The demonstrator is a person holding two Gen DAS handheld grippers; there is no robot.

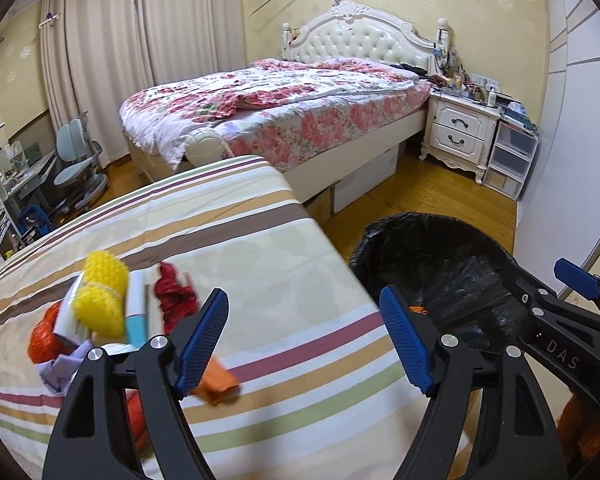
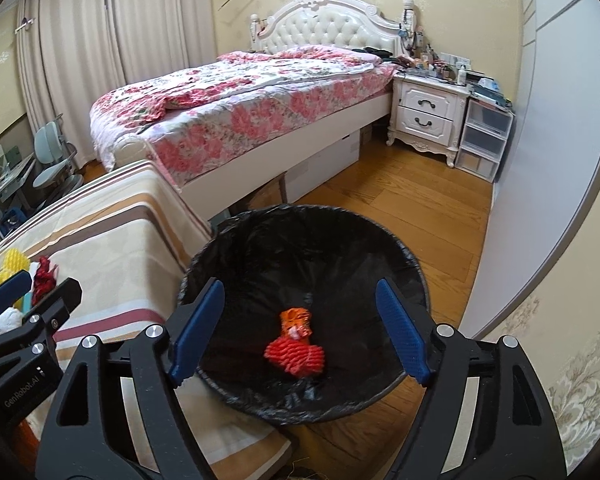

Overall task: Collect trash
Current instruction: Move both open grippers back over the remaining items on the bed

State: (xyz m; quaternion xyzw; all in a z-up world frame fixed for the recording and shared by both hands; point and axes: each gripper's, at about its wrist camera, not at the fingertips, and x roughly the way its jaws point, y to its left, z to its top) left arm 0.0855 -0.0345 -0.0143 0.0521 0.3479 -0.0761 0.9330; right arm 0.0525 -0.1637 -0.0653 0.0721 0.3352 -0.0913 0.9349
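1. My left gripper stands released, its blue pads spread wide with nothing between them, hanging over the striped cloth near its right edge.
2. My right gripper is likewise released, jaws apart and empty, poised above the bin lined with a black bag.
3. In the bottom of the bin lies a red net piece with an orange wrapper touching its far side; both sit between my right pads in the view but well below them.
4. The bin stands on the wooden floor, just beside the right edge of the striped surface.
5. The rest of the trash sits in a pile on the striped cloth to the left of my left gripper: a yellow foam net, a dark red crumpled scrap, a white and light blue packet, an orange-red net and a pale purple scrap.
6. A small orange wrapper lies alone on the cloth, just behind my left pad; it looks blurred.
7. Far across the room I see a bed with a floral quilt and a white nightstand to its right.
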